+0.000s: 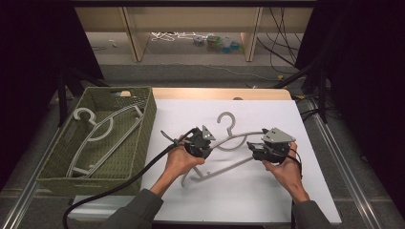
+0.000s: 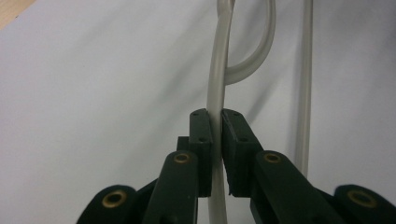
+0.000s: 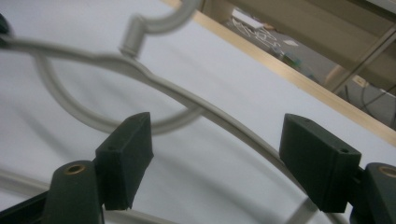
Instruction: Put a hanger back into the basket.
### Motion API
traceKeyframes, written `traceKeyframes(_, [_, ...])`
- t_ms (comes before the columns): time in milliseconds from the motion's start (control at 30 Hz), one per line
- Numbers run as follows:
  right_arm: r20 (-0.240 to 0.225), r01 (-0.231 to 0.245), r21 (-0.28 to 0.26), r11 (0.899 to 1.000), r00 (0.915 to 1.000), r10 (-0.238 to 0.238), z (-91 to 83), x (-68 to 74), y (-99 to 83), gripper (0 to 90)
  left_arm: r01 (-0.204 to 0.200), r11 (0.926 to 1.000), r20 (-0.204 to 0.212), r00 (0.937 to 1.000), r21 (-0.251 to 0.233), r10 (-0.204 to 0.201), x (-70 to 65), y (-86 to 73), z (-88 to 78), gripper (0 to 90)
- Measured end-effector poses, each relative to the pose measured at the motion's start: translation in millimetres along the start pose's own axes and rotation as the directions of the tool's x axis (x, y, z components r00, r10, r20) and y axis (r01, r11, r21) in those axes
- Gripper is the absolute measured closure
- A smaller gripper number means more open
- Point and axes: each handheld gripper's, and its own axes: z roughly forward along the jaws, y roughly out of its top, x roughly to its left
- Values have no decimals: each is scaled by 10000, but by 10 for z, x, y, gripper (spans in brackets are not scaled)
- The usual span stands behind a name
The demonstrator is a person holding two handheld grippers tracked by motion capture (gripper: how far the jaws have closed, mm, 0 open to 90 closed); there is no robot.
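**benchrat:** Hanger [image 1: 224, 148] question. It's a pale grey plastic one on the white table [image 1: 267, 200], hook pointing away from the person, just right of the green woven basket [image 1: 143, 138] that already has another hanger [image 1: 102, 136] lying in it. Left gripper [image 2: 215, 135] is clamped tight on the thin rod of the left shoulder. Right gripper [image 3: 215, 158] is at the right shoulder with its jaws apart, the rod running between them but neither pad touching. How's it going to behave?

**tinkerpaws:** I'd guess light and fairly stiff, though those thin round rods probably flex a bit when held at one end only. Smooth plastic, so likely slick. It could roll or slide in flat pads.

**benchrat:** So where would you take hold?

**tinkerpaws:** Pretty much where they're going. One grip per shoulder, outboard of the neck, keeps it from swinging. I'd stay off the hook and that curved inner loop. The curves give the pads little to bite on.

**benchrat:** Breakable?

**tinkerpaws:** Doubt it, just don't twist the two ends against each other.
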Motion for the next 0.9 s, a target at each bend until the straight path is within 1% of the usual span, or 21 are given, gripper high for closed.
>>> traceKeyframes(33, [154,100,99,9999,9998,-102,19,-37,-8,266,31,10000,-39,10000,-11,-31,-3,-2,0,828])
traceKeyframes(67, [274,108,137,9998,9996,-111,44,-67,-12,267,-3,10000,24,10000,37,3,0,-1,0,829])
traceKeyframes(167, [426,314,269,9991,9986,-326,114,-148,-23,300,35,10000,-10,10000,-7,-35,-9,-3,0,828])
traceKeyframes(200, [442,513,422,9978,9976,-532,141,-168,-28,304,50,10000,-44,10000,-39,-50,-12,-2,-5,829])
traceKeyframes(233, [394,646,595,9961,9970,-670,163,-179,-34,304,73,10000,15,10000,-33,-73,-12,0,-5,829])
traceKeyframes(267, [365,812,706,9942,9958,-839,188,-189,-44,304,-21,10000,19,10000,-30,21,-6,3,-7,829])
traceKeyframes(300, [395,944,746,9927,9945,-975,215,-194,-53,304,79,10000,21,10000,-36,-79,-11,2,-5,829])
traceKeyframes(400, [304,1185,834,9894,9921,-1214,278,-186,-66,339,98,9999,50,9999,-26,-98,-16,-2,0,828])
traceKeyframes(433, [306,1310,997,9864,9904,-1346,306,-178,-66,344,93,10000,65,9999,-37,-93,-18,-1,-1,828])
traceKeyframes(500, [305,1749,1064,9788,9834,-1791,363,-175,-66,371,171,9998,126,9998,-102,-170,-23,-3,3,828])
traceKeyframes(533, [288,1785,1123,9775,9827,-1827,376,-169,-64,383,63,10000,131,9999,-31,-63,-20,1,-4,828])
traceKeyframes(600, [384,1891,1025,9766,9803,-1939,416,-155,-53,411,70,10000,160,9998,-44,-70,-21,3,-3,828])
traceKeyframes(633, [333,2066,1023,9731,9769,-2109,435,-150,-45,430,107,9999,162,9998,-103,-106,-24,0,0,828])
traceKeyframes(667, [376,2098,1005,9726,9760,-2144,447,-145,-41,448,115,9999,157,9998,-120,-113,-25,-1,0,829])
traceKeyframes(700, [401,2203,966,9706,9735,-2250,457,-145,-35,482,81,10000,167,9998,-50,-80,-24,1,-4,828])
traceKeyframes(733, [356,2275,876,9698,9722,-2313,465,-144,-28,514,97,9999,175,9998,-102,-95,-25,-1,-1,828])
traceKeyframes(767, [367,2373,813,9680,9699,-2408,468,-142,-23,527,121,9998,182,9998,-130,-119,-25,-1,-1,828])
traceKeyframes(833, [213,2694,793,9598,9621,-2718,470,-132,-14,595,172,9998,189,9997,-133,-169,-28,2,-5,828])
traceKeyframes(867, [64,2718,830,9588,9619,-2732,462,-121,-18,614,260,9995,211,9994,-150,-257,-33,3,-7,828])
traceKeyframes(900, [218,2956,707,9527,9544,-2977,463,-121,-20,624,213,9995,244,9995,-220,-207,-30,3,-8,828])
